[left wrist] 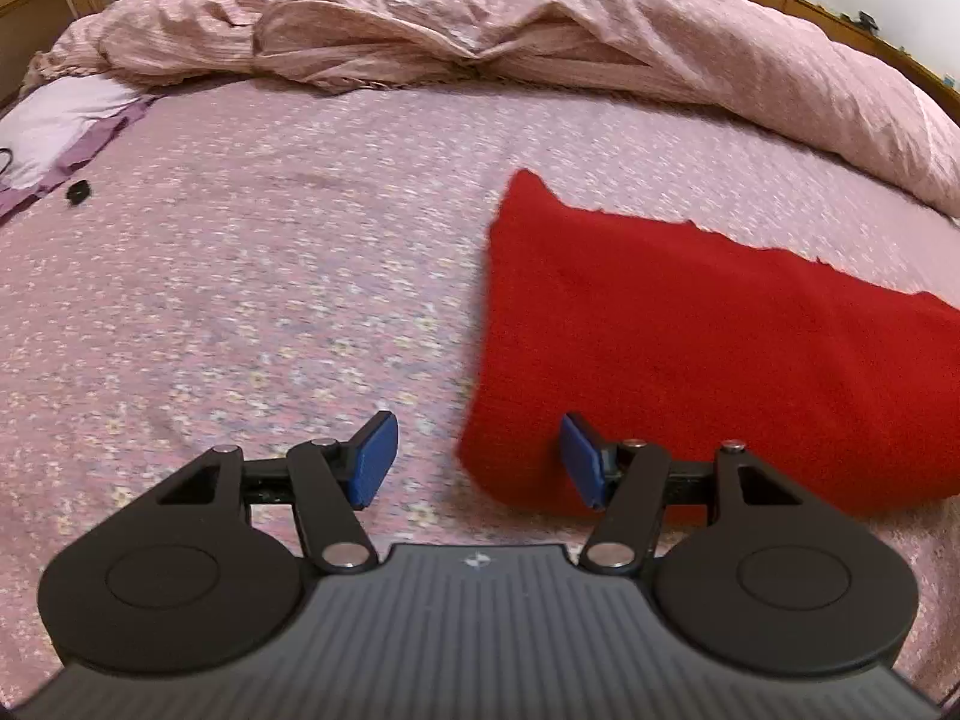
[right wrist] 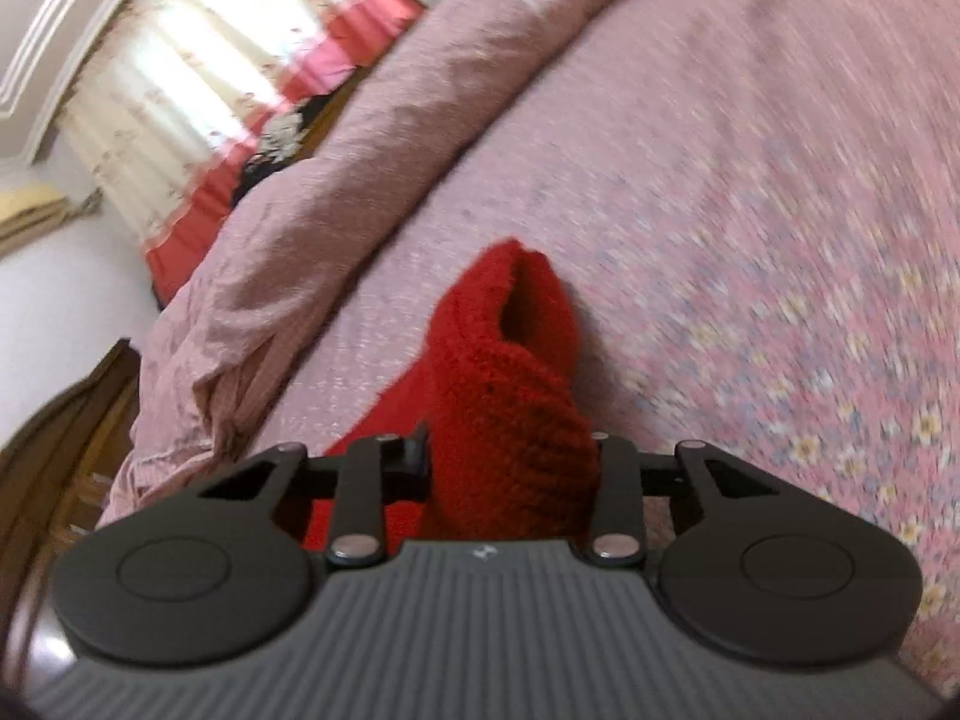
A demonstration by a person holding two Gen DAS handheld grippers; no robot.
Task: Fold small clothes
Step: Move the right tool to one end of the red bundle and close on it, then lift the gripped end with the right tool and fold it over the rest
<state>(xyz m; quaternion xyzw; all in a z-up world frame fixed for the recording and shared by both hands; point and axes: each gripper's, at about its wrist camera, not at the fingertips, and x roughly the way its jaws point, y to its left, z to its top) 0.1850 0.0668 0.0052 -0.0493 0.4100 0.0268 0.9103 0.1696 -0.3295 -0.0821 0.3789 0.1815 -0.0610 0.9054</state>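
Floral bedsheet [left wrist: 240, 300]; red cloth [left wrist: 690, 348] long axis left-right; left tool [left wrist: 480, 459] spread empty; right tool [right wrist: 510, 462] pinching cloth fold.

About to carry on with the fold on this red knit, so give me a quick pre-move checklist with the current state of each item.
1. Right gripper has the red knit garment between its fingers: ok, fabric bunched there.
2. Left gripper open and free: ok, nothing held.
3. Left gripper lined up with the garment's near-left corner: ok, corner sits between its blue pads.
4. Garment lying flat on the floral bedsheet: ok in the left view; lifted at the right gripper.
5. Grip firmness: cannot tell, right view blurred.
6. Rumpled duvet apart from the garment: ok.
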